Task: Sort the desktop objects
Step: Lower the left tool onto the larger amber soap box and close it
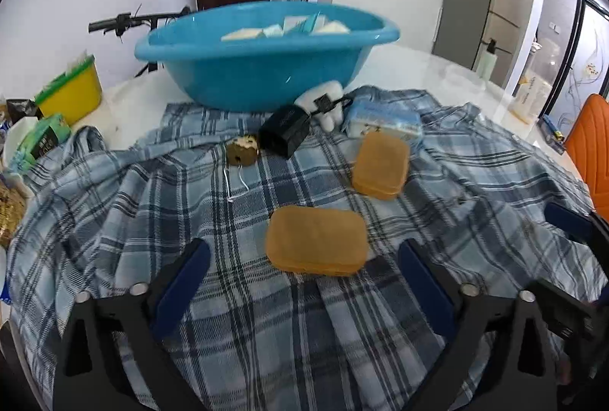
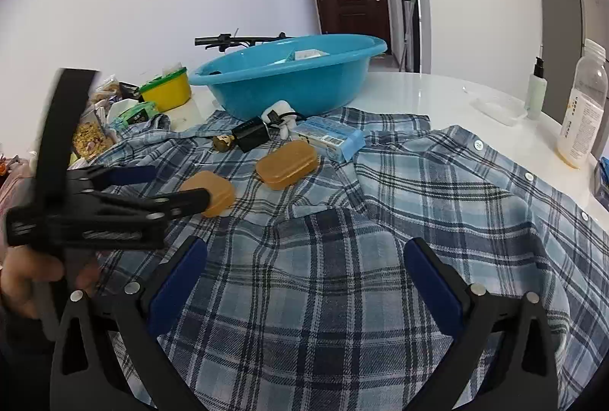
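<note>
Two orange plastic cases lie on a blue plaid shirt (image 1: 266, 316): a near case (image 1: 316, 240) and a farther case (image 1: 380, 166). My left gripper (image 1: 304, 270) is open just before the near case, its fingers either side of it; it also shows in the right wrist view (image 2: 167, 190). Behind lie a black charger (image 1: 284, 131), a small brown piece (image 1: 242, 151), a white object (image 1: 327, 102) and a blue tissue pack (image 1: 384, 121). A blue basin (image 1: 262, 64) holds several packs. My right gripper (image 2: 304, 266) is open and empty over the shirt (image 2: 418, 220).
A yellow tub (image 1: 72, 93) and snack packets (image 1: 42, 140) sit at the left. A bottle (image 2: 580, 114), a pump bottle (image 2: 536, 87) and a clear dish (image 2: 498, 108) stand on the white table (image 2: 437, 91) at the right. An orange chair (image 1: 593, 152) is beyond the table edge.
</note>
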Demonstrator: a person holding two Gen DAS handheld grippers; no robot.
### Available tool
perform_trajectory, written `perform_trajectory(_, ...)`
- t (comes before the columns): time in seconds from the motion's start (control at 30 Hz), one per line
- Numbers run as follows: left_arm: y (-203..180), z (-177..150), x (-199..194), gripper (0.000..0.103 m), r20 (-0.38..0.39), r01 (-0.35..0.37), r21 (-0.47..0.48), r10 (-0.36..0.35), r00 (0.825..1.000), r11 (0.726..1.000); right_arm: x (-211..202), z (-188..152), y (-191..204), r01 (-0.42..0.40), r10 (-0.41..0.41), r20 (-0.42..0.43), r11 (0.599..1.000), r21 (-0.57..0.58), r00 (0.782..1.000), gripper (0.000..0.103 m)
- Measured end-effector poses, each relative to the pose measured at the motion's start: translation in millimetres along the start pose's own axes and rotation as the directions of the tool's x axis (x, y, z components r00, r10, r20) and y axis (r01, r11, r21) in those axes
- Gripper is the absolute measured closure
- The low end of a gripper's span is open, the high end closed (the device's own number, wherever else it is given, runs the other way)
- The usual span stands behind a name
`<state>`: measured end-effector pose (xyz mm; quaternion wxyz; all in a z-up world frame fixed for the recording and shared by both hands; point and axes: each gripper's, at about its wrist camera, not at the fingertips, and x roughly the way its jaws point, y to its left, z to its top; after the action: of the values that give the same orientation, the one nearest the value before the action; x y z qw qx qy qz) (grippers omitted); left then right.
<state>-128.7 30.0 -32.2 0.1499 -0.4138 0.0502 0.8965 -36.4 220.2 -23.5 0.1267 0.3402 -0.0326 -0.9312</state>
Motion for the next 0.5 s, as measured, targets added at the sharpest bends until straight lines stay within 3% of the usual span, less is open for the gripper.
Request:
perform_trajectory(0.17, 5, -3, 16, 0.011, -0.037, 0.052, -0.021, -0.053, 0.998, 0.998, 0, 3, 2, -0.006, 0.006, 0.005, 1.0, -0.006, 1.0, 0.0)
perform_trajectory(0.33, 3, -4, 25, 0.024, -0.048, 0.045, -0.006, -0.046, 0.998, 0.999, 8, 2, 3, -0.009, 0.009, -0.017, 1.0, 0.001, 1.0, 0.0)
perform_trajectory(0.5, 3, -2, 28, 0.026, -0.05, 0.028, -0.005, -0.028, 0.998, 1.0, 9, 1, 4, -0.016, 0.016, -0.023, 1.0, 0.0, 1.0, 0.0)
